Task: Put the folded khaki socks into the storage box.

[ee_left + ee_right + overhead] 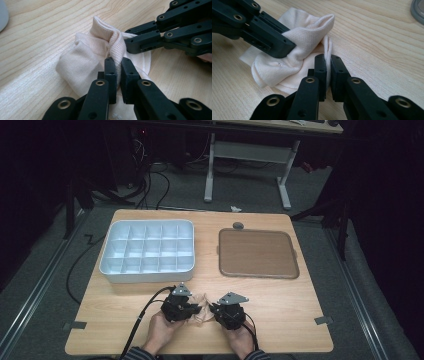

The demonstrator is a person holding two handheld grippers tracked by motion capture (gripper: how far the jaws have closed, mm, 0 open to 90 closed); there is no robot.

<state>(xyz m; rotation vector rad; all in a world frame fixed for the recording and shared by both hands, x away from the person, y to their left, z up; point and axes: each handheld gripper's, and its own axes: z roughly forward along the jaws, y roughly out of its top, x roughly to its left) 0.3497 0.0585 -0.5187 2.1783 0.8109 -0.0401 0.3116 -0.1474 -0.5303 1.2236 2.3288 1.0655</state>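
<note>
**Q.** Where does the cloth lie, and what holds it?

**A.** The pale knitted cloth (201,311), seemingly a sock, rests crumpled on the wooden table (280,305) at my near edge, between my two hands. My left gripper (118,65) is clamped on a ribbed fold (115,45) of it; my right gripper (328,62) is pinched on a thin upright edge (327,47) of the same cloth. Both pairs of jaws stand almost together, with only fabric between them.

**Q.** Which relation governs the coming move?

**A.** In my judgement, the line between the two grips. In the high view the grippers face each other, left (194,308) and right (214,309), so the bunched cloth lies directly between my fingertips, its length running side to side across the table. Neither hand is nearer; each already touches it. Drawing the hands apart along that line would probably stretch it flat.

**Q.** What else is present?

**A.** A white compartment tray (147,251) and a brown mat (257,253) lie farther off, well apart from the cloth.
</note>
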